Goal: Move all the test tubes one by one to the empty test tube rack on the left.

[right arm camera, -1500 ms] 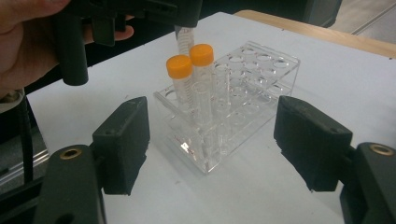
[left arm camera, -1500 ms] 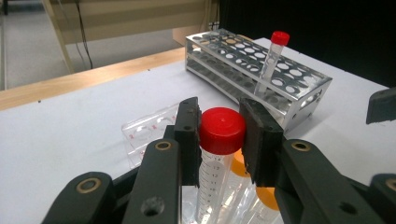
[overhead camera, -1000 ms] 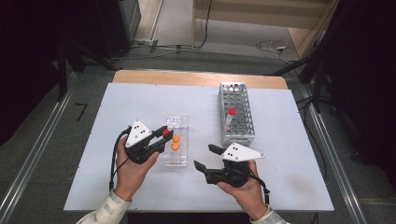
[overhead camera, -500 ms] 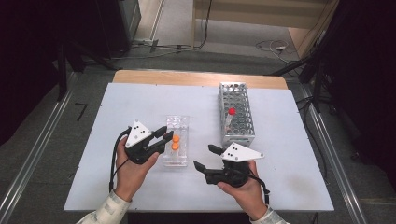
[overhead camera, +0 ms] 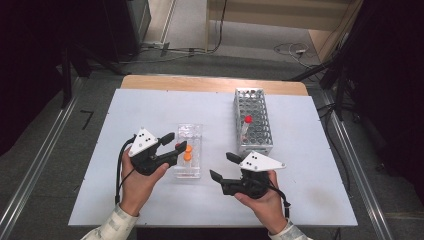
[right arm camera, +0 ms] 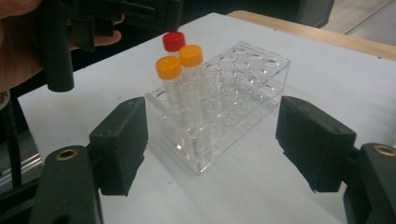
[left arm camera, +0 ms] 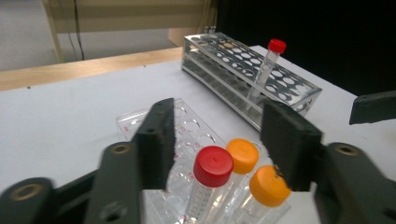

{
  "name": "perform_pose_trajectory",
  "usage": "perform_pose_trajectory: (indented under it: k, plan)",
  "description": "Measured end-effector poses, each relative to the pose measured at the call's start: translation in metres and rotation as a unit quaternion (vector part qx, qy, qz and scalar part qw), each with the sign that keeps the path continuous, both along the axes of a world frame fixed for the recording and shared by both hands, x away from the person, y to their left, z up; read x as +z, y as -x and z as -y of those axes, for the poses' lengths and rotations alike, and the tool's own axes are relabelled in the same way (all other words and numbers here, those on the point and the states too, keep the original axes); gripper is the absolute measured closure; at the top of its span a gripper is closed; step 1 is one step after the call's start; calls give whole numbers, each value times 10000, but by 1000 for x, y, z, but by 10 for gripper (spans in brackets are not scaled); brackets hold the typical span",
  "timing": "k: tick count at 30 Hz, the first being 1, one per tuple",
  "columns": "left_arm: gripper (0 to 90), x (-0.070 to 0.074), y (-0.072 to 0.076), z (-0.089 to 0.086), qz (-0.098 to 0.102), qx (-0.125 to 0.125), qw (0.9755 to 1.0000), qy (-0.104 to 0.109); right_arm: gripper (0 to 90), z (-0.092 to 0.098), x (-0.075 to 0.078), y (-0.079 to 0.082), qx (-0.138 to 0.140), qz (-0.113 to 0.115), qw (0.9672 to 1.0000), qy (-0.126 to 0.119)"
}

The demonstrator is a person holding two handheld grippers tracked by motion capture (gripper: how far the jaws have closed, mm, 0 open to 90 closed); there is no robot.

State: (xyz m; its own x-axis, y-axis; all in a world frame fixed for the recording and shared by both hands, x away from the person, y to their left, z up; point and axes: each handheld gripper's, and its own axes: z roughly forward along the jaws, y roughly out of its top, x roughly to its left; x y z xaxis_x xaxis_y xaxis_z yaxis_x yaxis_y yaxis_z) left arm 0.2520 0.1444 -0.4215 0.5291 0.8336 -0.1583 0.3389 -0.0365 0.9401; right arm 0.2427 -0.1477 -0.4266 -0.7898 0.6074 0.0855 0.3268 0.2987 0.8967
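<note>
Left gripper (overhead camera: 170, 144) jaws just opening; right gripper (overhead camera: 219, 166) jaws spread.

1. we can read no word, brand or number anywhere on the table; 
2. the red-capped tube (left arm camera: 208, 186) bears printed graduation marks down its side, too small and blurred for us to read; 
3. the clear rack (right arm camera: 224, 109) carries no legible label

I count two racks on the table: one clear plastic rack (overhead camera: 189, 150) and one metal mesh rack (overhead camera: 253, 120) toward the far right edge. In the clear rack I see three tubes, two orange-capped tubes (left arm camera: 243, 156) and one red-capped tube (left arm camera: 213, 164). The metal rack holds one single red-capped tube (overhead camera: 247, 120). Four tubes total.
</note>
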Motion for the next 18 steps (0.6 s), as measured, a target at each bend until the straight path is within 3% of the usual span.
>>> perform_pose_trajectory:
  k: [7, 18]
  plan:
    - [311, -1, -2, -2, -28, 105, 9999, 84, 222, 18, -5, -19, -468, -14, 9989, 46]
    - [249, 0, -2, -3, 12, 183, 9998, 116, 221, 35, -6, -44, -1300, 270, 9908, 250]
